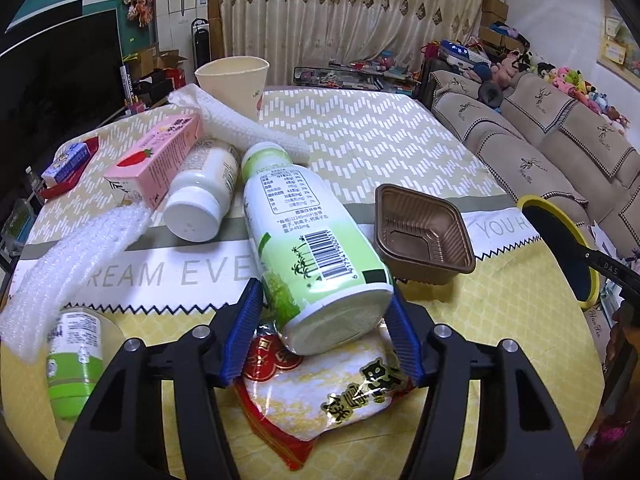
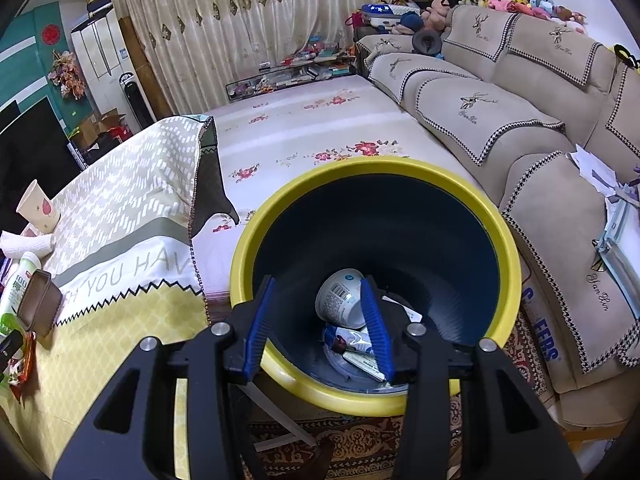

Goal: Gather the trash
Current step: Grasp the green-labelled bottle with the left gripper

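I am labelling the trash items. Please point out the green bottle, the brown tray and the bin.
green bottle (image 1: pixel 308 216), left wrist view, on its label.
brown tray (image 1: pixel 424 236), left wrist view, on its inner floor.
bin (image 2: pixel 400 172), right wrist view, on its yellow rim.

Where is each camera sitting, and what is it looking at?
Left wrist view: sits on the left tongs, looking forward and down at the table; the blue pads flank the base of a lying green-and-white bottle above a snack packet.
Right wrist view: sits on the right tongs, looking forward and down into the yellow-rimmed bin, with trash at the bottom; nothing is between the pads.
Both show: the brown tray, paper cup, bin, sofa and curtain.
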A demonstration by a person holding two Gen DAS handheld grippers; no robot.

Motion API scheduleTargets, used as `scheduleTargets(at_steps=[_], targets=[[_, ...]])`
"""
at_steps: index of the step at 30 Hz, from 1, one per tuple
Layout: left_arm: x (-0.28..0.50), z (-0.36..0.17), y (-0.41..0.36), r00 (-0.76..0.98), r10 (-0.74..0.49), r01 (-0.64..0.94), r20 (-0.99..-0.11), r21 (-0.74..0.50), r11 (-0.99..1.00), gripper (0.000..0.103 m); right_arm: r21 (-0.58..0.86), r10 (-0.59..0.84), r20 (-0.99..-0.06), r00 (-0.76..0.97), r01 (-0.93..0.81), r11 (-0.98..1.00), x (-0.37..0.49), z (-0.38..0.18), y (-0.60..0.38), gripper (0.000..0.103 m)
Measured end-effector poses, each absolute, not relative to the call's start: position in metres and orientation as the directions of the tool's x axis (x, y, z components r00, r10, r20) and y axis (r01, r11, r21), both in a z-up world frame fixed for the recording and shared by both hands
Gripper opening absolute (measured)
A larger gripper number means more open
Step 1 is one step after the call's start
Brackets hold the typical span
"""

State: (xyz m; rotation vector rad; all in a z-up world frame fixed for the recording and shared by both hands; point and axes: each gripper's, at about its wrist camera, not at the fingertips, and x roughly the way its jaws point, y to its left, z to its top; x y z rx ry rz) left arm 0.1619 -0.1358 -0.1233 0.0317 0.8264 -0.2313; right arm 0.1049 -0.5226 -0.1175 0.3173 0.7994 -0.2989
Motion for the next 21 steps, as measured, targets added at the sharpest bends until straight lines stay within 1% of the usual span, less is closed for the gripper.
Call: scheduleTargets(at_steps=[3,6,10,12,14,17,18,19,21], targets=[[0.156,-0.111,-0.129,0.679,-0.181,0.215,-0.711,-0.044,0.976,0.058,0.165,-0.142,-0.735,0.664,0.377,0.911,0.103,-0.116,-0.524,0.042],[0.148,-0.089,-0.12,0.726,-0.155,0.198,-0.67,-0.011,0.98,0.055,0.166,-0.143,-0.733,0.665,0.378,0.911,0.103,-0.114,-0.524,0.042],[0.14,-0.057,-0.106,0.805,-0.124,0.173,-0.58,0.029,0.985,0.053,0.168,-0.139,-0.731,0.668,0.373,0.912,0.103,-0.113,-0.523,0.042],[0.144,-0.046,-0.104,0.826,-0.113,0.168,-0.553,0.05,0.984,0.053,0.167,-0.137,-0.731,0.668,0.37,0.914,0.104,-0.113,-0.521,0.042],[0.15,-0.043,-0.102,0.825,-0.116,0.168,-0.554,0.045,0.985,0.053,0.166,-0.134,-0.731,0.67,0.364,0.917,0.105,-0.112,-0.519,0.042],[0.156,-0.047,-0.099,0.783,-0.134,0.181,-0.607,0.017,0.983,0.054,0.165,-0.131,-0.73,0.671,0.358,0.919,0.104,-0.11,-0.516,0.042],[0.154,-0.05,-0.098,0.775,-0.132,0.179,-0.618,0.014,0.984,0.055,0.163,-0.133,-0.729,0.671,0.359,0.919,0.104,-0.11,-0.517,0.042],[0.152,-0.054,-0.097,0.764,-0.131,0.181,-0.631,0.015,0.983,0.06,0.162,-0.133,-0.73,0.671,0.359,0.919,0.104,-0.109,-0.517,0.042],[0.15,-0.066,-0.098,0.744,-0.135,0.187,-0.655,0.009,0.982,0.063,0.164,-0.13,-0.731,0.67,0.358,0.919,0.106,-0.11,-0.517,0.042]])
